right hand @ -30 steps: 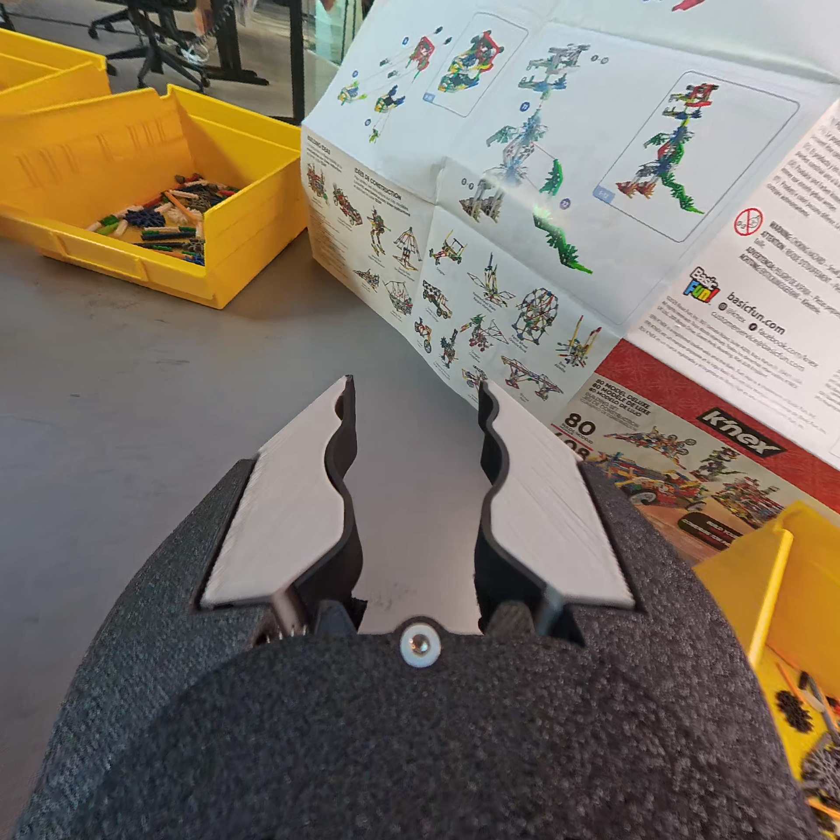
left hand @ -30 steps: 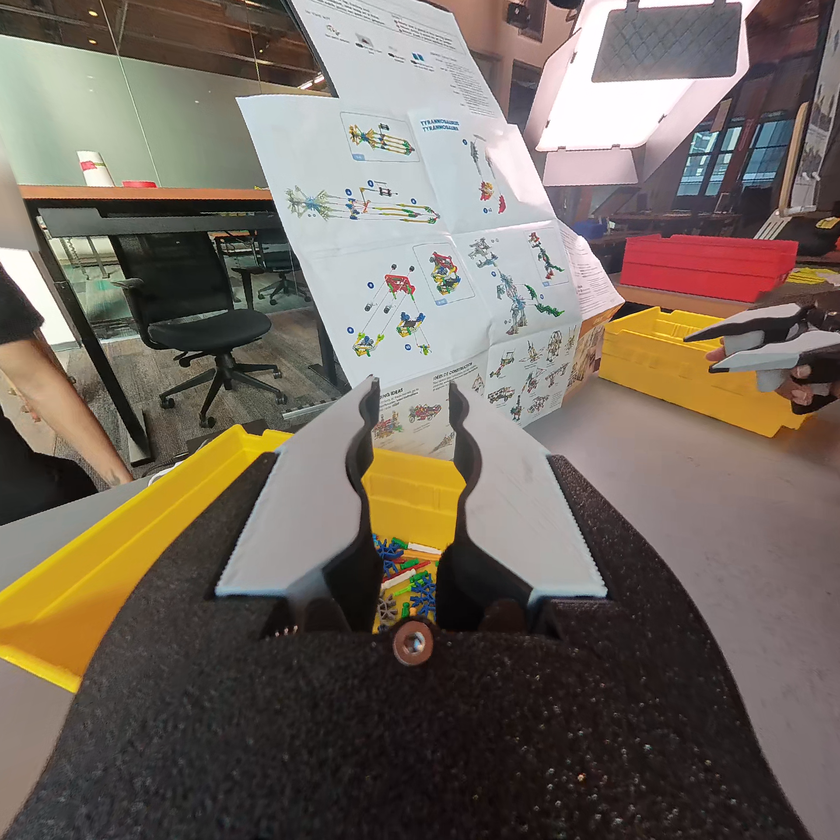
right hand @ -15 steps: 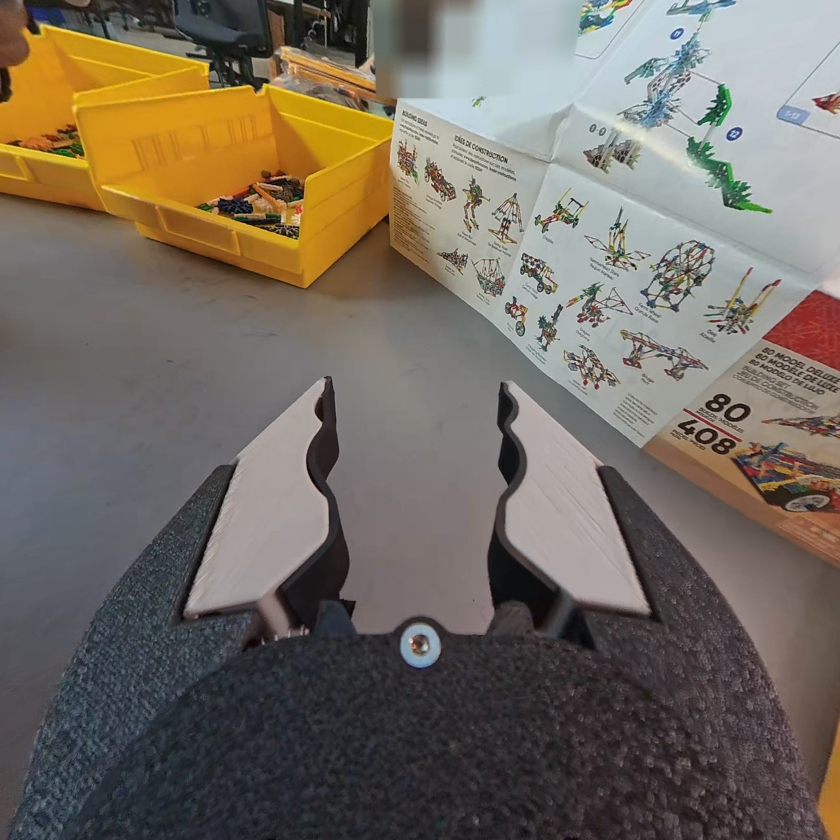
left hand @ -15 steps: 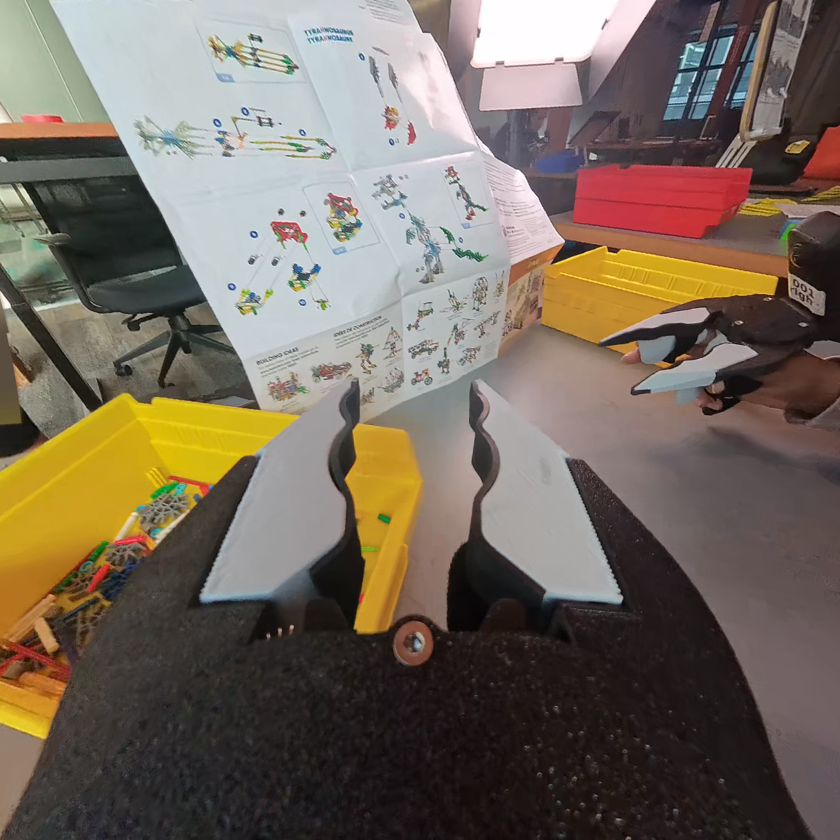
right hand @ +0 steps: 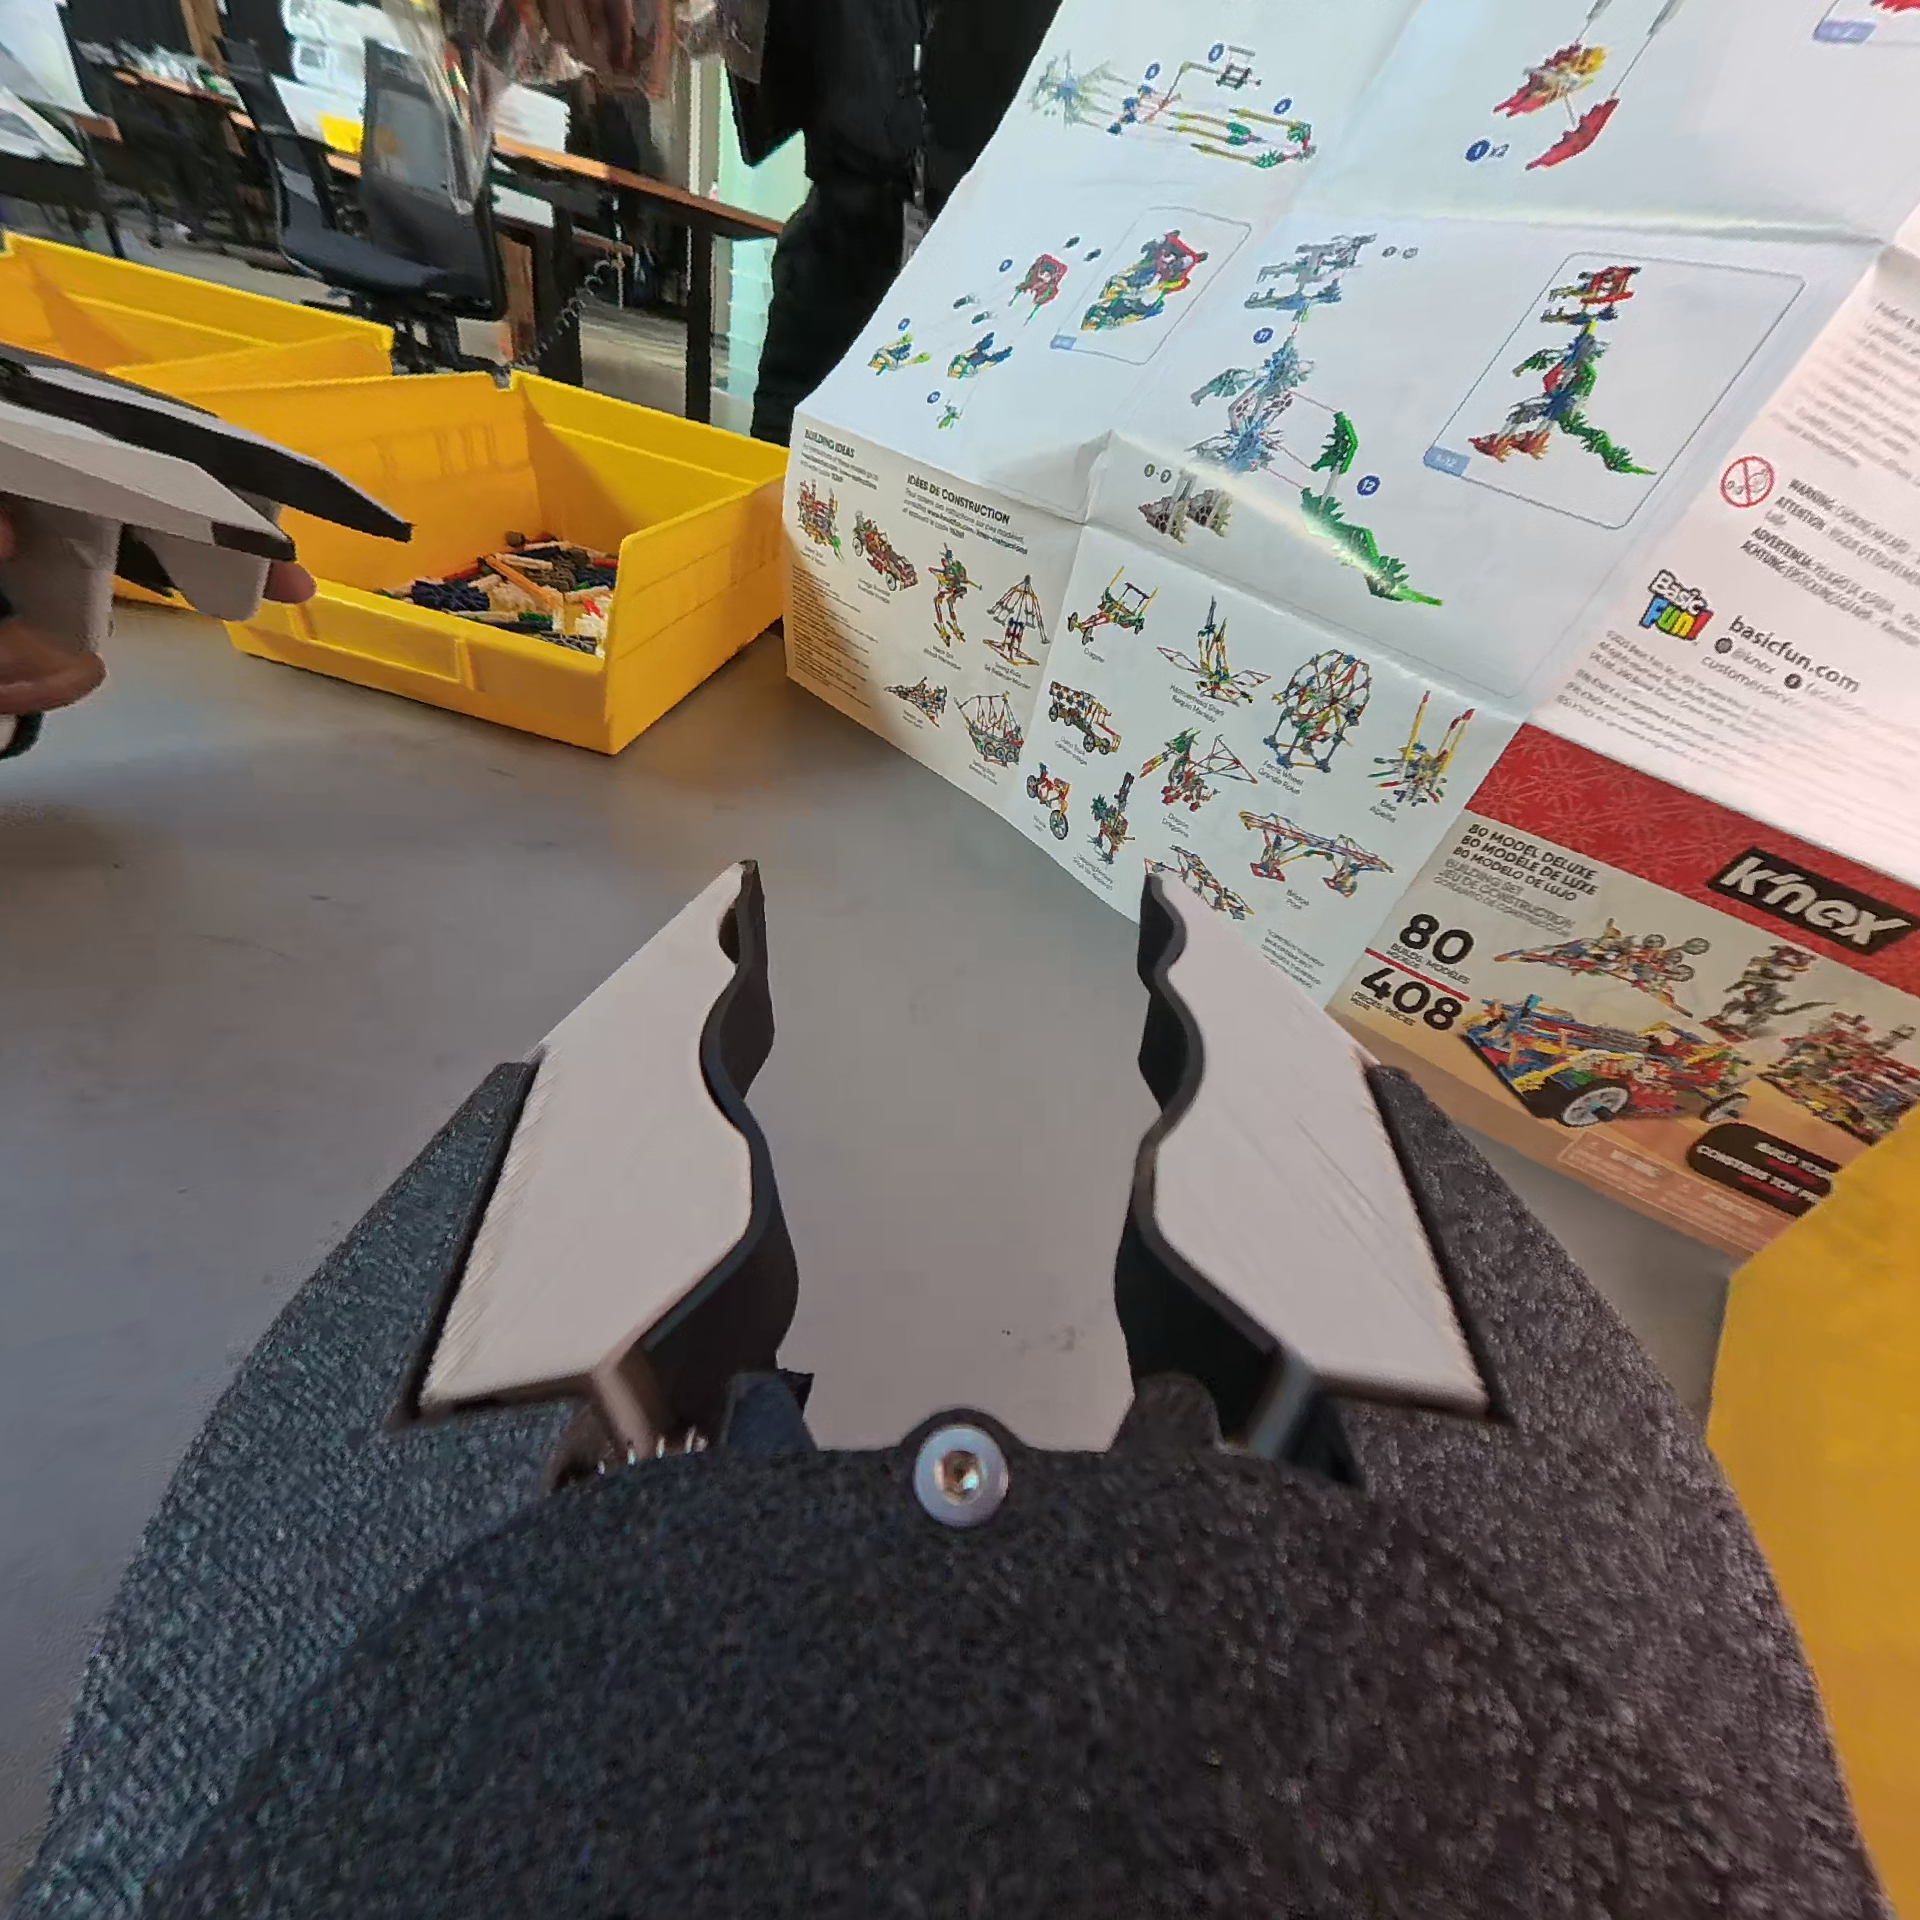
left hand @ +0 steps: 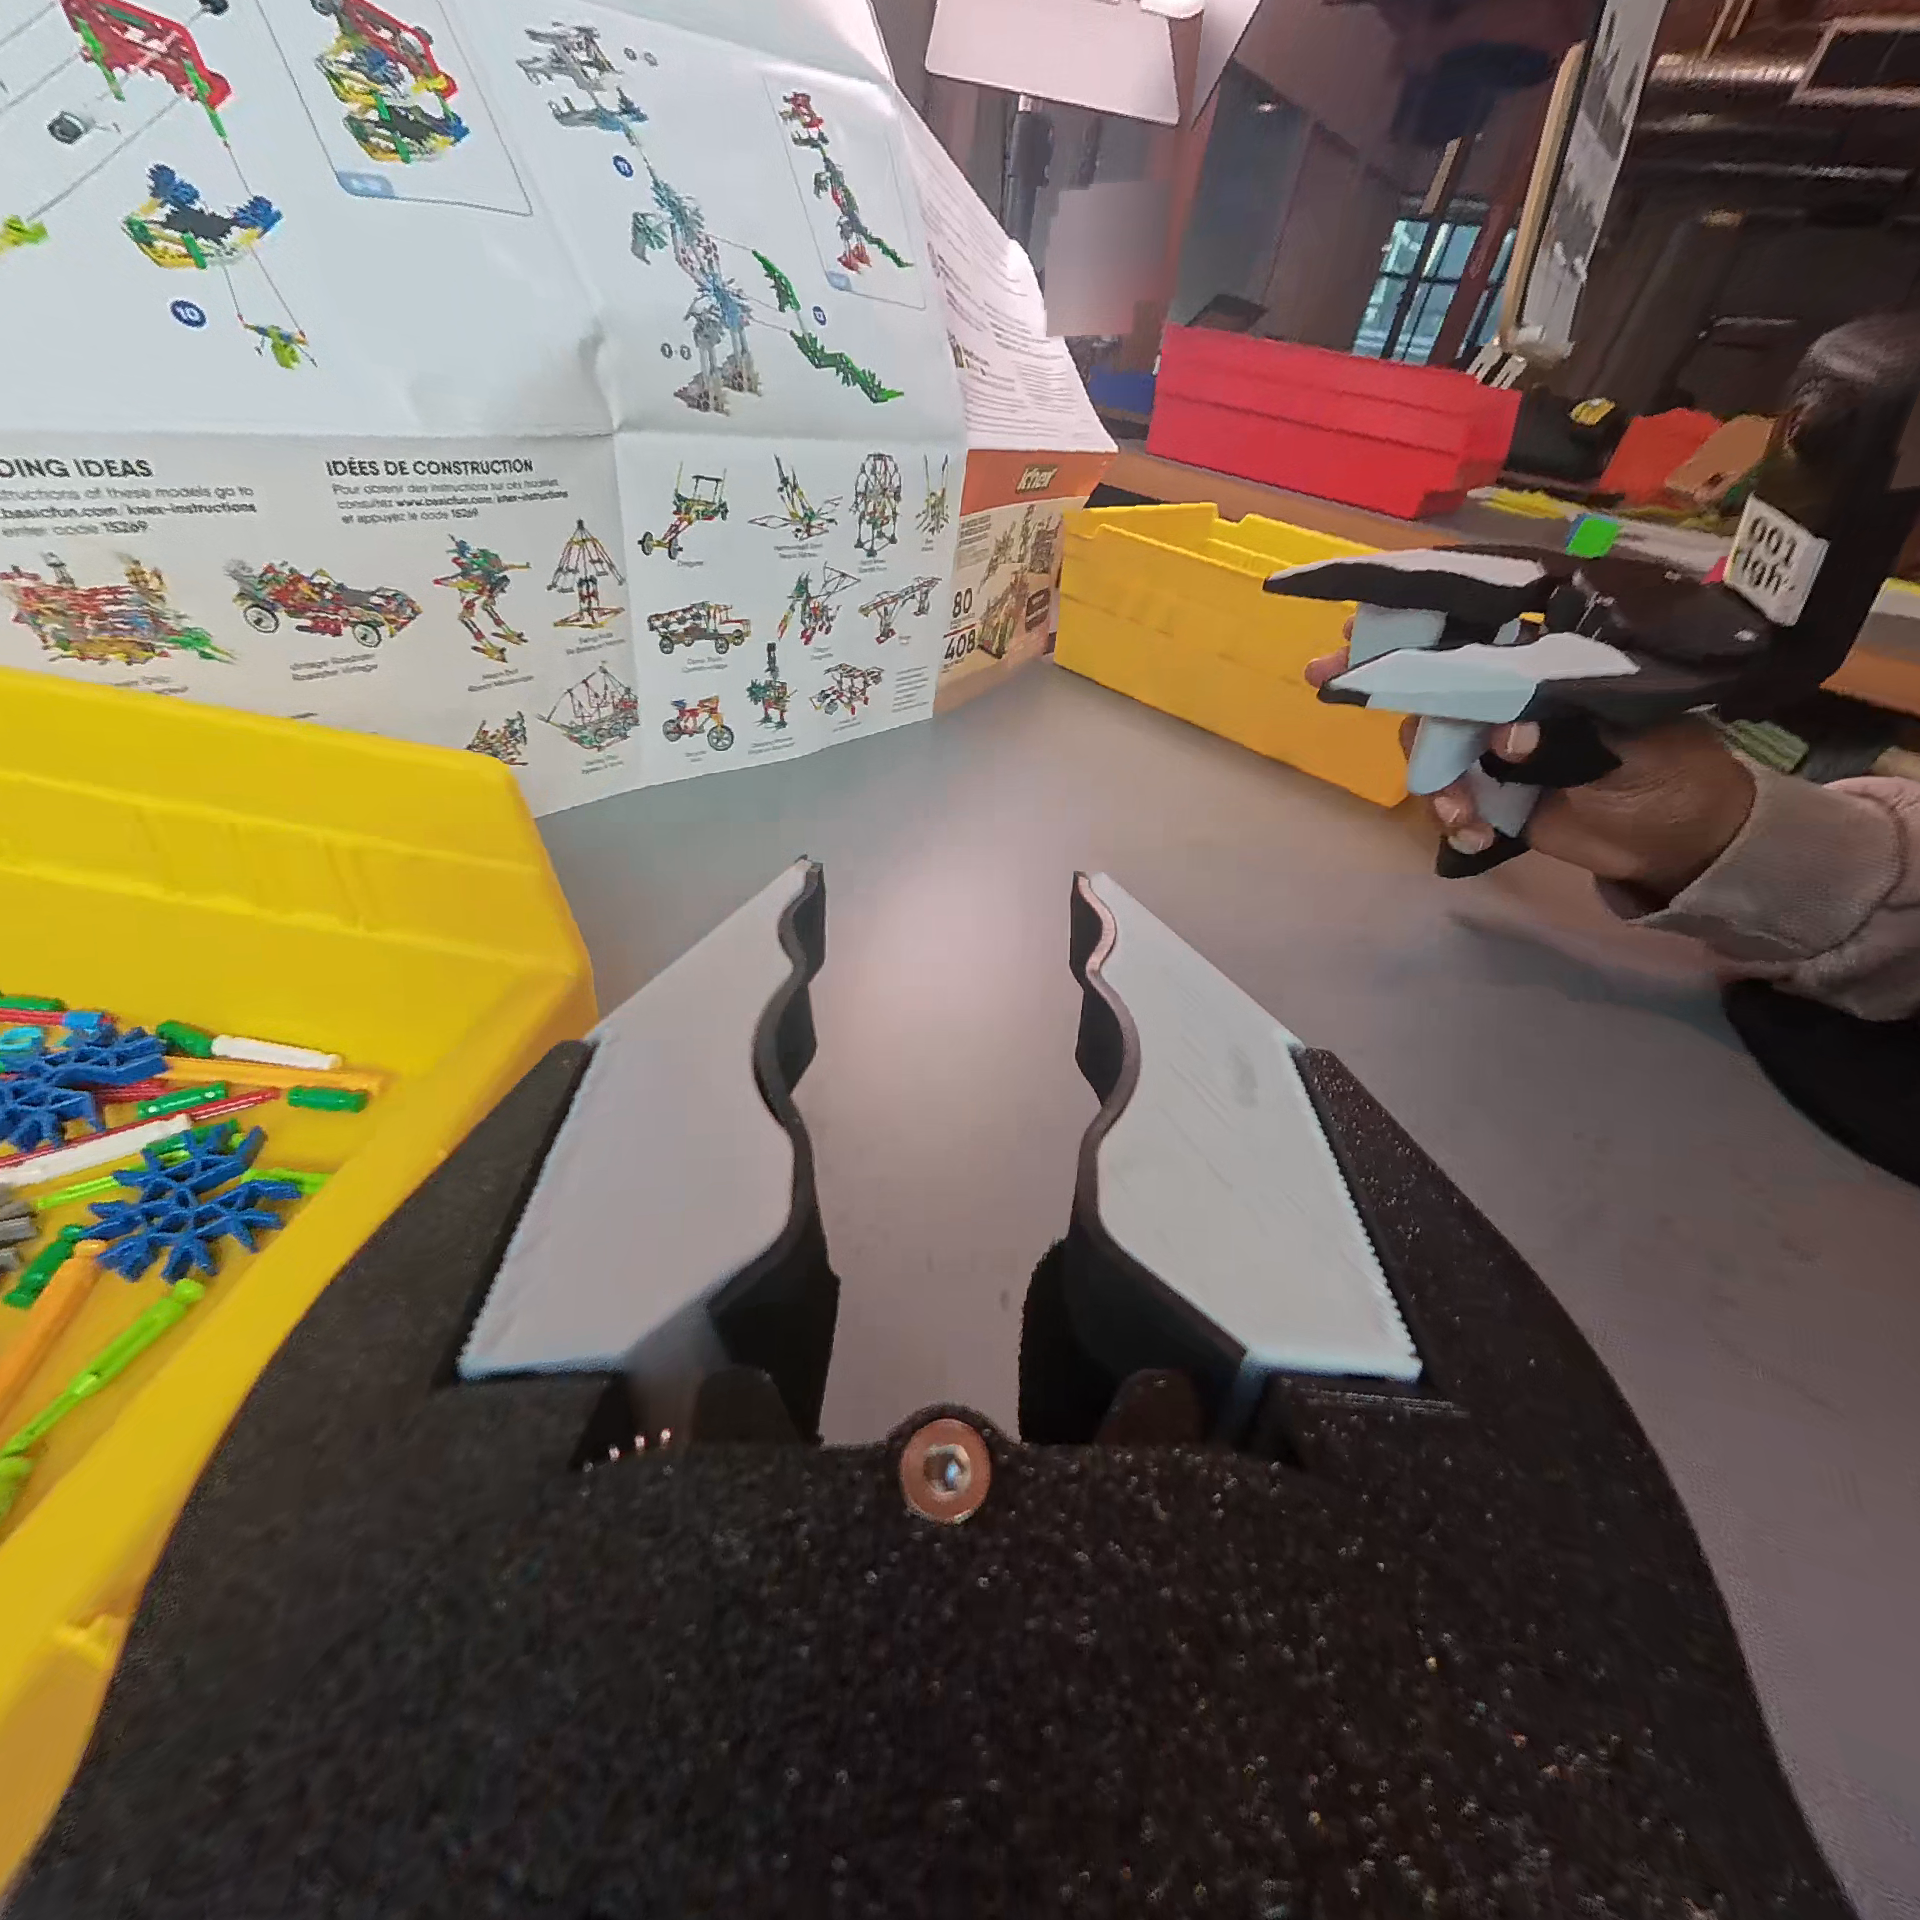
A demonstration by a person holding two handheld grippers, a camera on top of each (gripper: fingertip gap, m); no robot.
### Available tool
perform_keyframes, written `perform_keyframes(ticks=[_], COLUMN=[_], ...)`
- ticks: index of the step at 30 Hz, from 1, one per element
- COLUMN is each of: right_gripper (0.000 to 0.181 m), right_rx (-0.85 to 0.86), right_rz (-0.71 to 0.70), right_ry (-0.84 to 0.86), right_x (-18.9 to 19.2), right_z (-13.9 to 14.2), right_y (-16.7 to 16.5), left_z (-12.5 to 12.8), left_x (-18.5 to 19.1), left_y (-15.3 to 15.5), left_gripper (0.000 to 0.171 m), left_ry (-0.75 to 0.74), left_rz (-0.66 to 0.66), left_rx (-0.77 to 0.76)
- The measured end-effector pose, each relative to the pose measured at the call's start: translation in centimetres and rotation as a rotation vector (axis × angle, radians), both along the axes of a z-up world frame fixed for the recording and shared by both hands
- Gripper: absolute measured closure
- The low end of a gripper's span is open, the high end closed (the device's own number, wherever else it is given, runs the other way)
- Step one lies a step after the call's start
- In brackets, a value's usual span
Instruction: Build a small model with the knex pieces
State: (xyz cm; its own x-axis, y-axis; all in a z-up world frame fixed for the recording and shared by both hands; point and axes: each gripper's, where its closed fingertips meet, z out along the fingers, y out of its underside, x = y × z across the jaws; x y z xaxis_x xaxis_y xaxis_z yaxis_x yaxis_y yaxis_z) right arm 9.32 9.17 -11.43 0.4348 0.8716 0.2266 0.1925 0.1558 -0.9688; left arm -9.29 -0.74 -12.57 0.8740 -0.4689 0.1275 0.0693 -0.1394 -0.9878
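Note:
My left gripper (left hand: 943, 883) is open and empty over the grey table (left hand: 1039, 810), just right of a yellow bin (left hand: 343, 894) holding coloured rods and blue snowflake connectors (left hand: 177, 1205). My right gripper (right hand: 948, 883) is open and empty above the bare table (right hand: 416, 935). It also shows in the left wrist view (left hand: 1309, 634), held in a hand at the right. The left gripper shows at the left edge of the right wrist view (right hand: 343, 535). A large unfolded instruction sheet (left hand: 520, 416) leans against a toy-set box (right hand: 1662, 1018) behind both.
A second yellow bin (left hand: 1195, 613) stands at the back right, also at the right edge of the right wrist view (right hand: 1829, 1455). Another yellow bin with parts (right hand: 520, 592) sits at the left. Red trays (left hand: 1320, 416), office chairs (right hand: 405, 208) and a standing person (right hand: 831, 208) lie beyond.
My left gripper has swung right from over the yellow bin to over the bare table and its jaws have opened wider. My right gripper has pulled back and left and also opened wider.

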Motion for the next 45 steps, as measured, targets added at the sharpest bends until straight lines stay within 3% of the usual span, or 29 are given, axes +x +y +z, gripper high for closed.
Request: perform_keyframes(ticks=[3, 7, 15, 22, 28, 36, 45], right_gripper=[0.111, 0.111, 0.107, 0.104, 0.104, 0.103, 0.107], right_rx=[0.006, 0.057, -0.08, -0.115, -0.084, -0.035, -0.053], right_rz=[0.013, -0.025, -0.113, -0.198, -0.205, -0.226, -0.234], right_ry=[-0.02, -0.049, 0.091, 0.137, 0.121, 0.124, 0.13], right_x=[-0.5, -0.5, 0.3, 1.8, 1.9, 2.0, 2.4], right_z=[-0.5, -0.2, 3.5, 1.6, 0.2, 0.6, -0.3], right_y=[-0.4, 0.0, -1.3, -0.3, 0.1, 0.2, 1.0], left_z=[-0.3, 0.6, 0.5, 1.1, 1.7, 2.0, 1.7], left_x=[-0.6, -0.5, -1.3, -4.8, -5.3, -6.1, -6.4], left_y=[-0.4, -1.3, -1.5, -0.9, -1.0, -1.3, -1.1], left_gripper=[0.124, 0.124, 0.124, 0.114, 0.101, 0.131, 0.132], left_ry=[0.07, 0.006, -0.106, 0.07, 0.099, 0.069, 0.096], left_rz=[0.026, 0.004, 0.03, 0.233, 0.254, 0.257, 0.26], left_rx=[0.009, 0.025, -0.056, 0.041, 0.091, 0.093, 0.095])
